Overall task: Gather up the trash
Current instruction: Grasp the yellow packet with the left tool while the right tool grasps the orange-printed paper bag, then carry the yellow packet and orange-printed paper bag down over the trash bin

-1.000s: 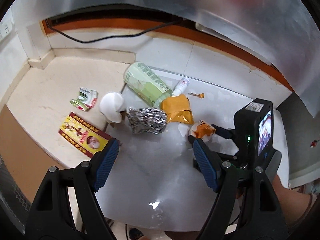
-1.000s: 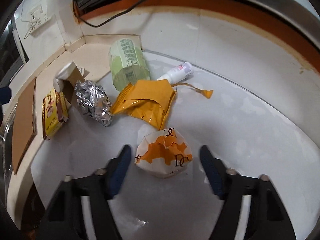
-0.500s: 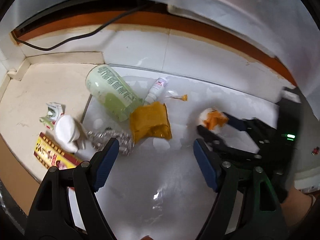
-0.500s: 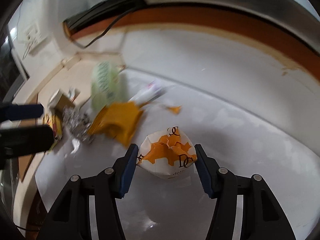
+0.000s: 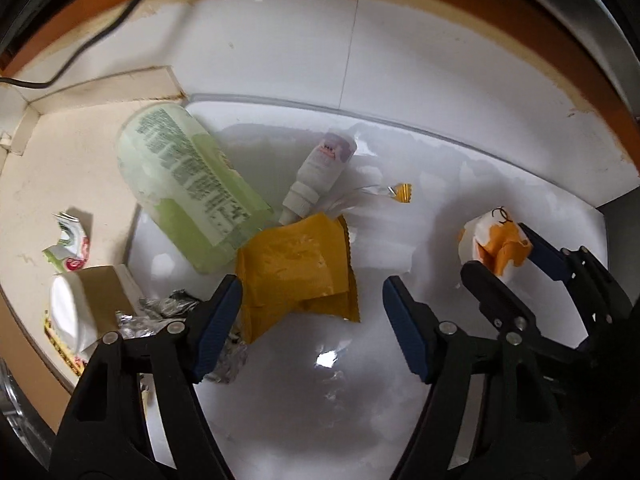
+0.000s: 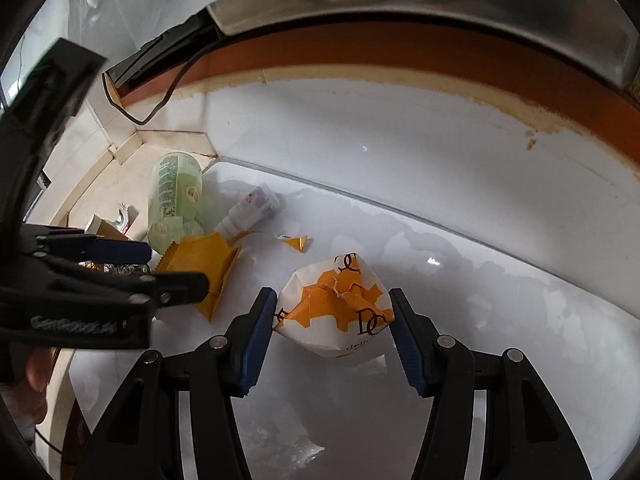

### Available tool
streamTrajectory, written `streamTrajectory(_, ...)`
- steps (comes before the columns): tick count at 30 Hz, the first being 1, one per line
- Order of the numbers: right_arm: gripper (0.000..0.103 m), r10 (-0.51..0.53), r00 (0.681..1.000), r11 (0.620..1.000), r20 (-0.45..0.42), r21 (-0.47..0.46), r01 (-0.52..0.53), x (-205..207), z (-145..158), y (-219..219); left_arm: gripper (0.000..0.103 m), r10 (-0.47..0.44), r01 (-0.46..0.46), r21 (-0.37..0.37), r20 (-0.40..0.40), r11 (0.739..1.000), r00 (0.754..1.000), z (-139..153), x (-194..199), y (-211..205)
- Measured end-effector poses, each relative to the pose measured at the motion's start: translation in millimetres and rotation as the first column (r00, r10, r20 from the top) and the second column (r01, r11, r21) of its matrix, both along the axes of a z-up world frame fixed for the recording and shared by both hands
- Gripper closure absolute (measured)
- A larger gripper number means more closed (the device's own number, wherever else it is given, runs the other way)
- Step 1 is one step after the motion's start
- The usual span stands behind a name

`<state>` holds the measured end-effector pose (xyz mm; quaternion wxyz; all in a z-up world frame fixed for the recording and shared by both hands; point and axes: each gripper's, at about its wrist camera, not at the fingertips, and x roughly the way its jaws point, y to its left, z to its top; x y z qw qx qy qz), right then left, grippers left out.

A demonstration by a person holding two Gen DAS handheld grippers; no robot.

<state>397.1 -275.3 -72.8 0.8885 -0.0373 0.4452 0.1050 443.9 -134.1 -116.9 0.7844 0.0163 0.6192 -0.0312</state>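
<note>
My right gripper (image 6: 332,304) is shut on a crumpled white and orange paper wrapper (image 6: 336,312), both pads pressed to its sides. The left wrist view has that wrapper (image 5: 492,244) at the right, in the right gripper (image 5: 500,256). My left gripper (image 5: 312,296) points down over a yellow snack packet (image 5: 296,268); its jaws are closing with the packet between them, pads clear of it. A green bottle (image 5: 188,184), a small white bottle (image 5: 320,168) and a foil ball (image 5: 160,312) lie around the packet.
On the beige ledge at the left are a green and white wrapper (image 5: 68,248), a white-lidded carton (image 5: 80,300) and a yellow box (image 5: 60,344). A torn yellow corner (image 5: 402,192) lies on the white surface (image 5: 320,400). A black cable (image 5: 100,32) runs along the wall.
My right gripper closed on the paper wrapper and carried it rightward, away from the pile. My left gripper dropped and shifted right, from over the foil ball to over the yellow packet.
</note>
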Motion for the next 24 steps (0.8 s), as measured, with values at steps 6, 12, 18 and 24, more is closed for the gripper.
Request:
streamTrajectory(6, 0.046, 0.010, 1.000, 1.000, -0.009, 0.005, -0.009, 2, -5, 0, 0.036, -0.004, 0.004, 0.017, -0.020, 1.000, 1.000, -15, 10, -7)
streamTrajectory(12, 0.047, 0.018, 1.000, 1.000, -0.014, 0.006, -0.018, 1, -9, -1, 0.052, 0.003, -0.003, 0.041, -0.013, 0.999, 1.000, -21, 14, -7)
streamTrajectory(18, 0.047, 0.017, 1.000, 1.000, -0.013, 0.010, -0.017, -3, -7, -3, 0.090, -0.007, 0.007, -0.001, 0.003, 1.000, 1.000, -15, 10, -7)
streamTrajectory(24, 0.047, 0.010, 1.000, 1.000, 0.010, 0.011, -0.010, -16, 6, -4, 0.094, 0.007, -0.002, -0.069, 0.067, 0.998, 0.998, 4, -7, 2)
